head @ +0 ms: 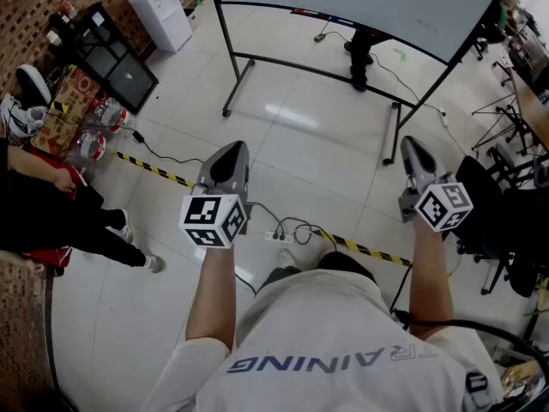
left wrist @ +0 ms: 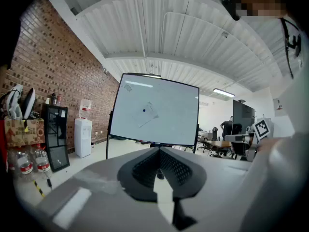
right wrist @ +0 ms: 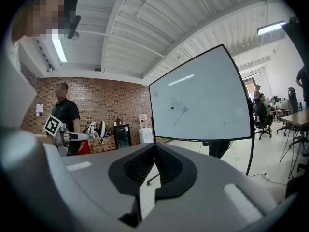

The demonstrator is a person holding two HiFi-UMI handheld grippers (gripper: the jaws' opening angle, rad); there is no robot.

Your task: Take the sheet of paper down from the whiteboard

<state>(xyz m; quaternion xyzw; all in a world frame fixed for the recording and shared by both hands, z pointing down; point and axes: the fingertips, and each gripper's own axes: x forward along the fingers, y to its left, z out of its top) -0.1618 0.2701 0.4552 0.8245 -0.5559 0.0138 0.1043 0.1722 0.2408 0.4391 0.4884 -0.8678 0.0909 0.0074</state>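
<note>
Left gripper point(head: 230, 148), right gripper point(head: 412, 142): jaws closed, empty. Whiteboard point(left wrist: 174, 115) far. Advise: approach, open jaws, pinch paper point(left wrist: 147, 115) corner away from magnet point(left wrist: 144, 110).

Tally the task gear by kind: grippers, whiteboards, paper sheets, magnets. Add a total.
Grey two-jaw grippers, both shut, empty: 2 (left gripper, right gripper)
White whiteboard on black stand: 1
White sheet of paper on the whiteboard: 1
Dark round magnet on that sheet: 1
Total: 5

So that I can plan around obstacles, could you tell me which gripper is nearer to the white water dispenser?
Left. The left gripper is right of and below the water dispenser in the head view; the right gripper lies farther right.
</note>
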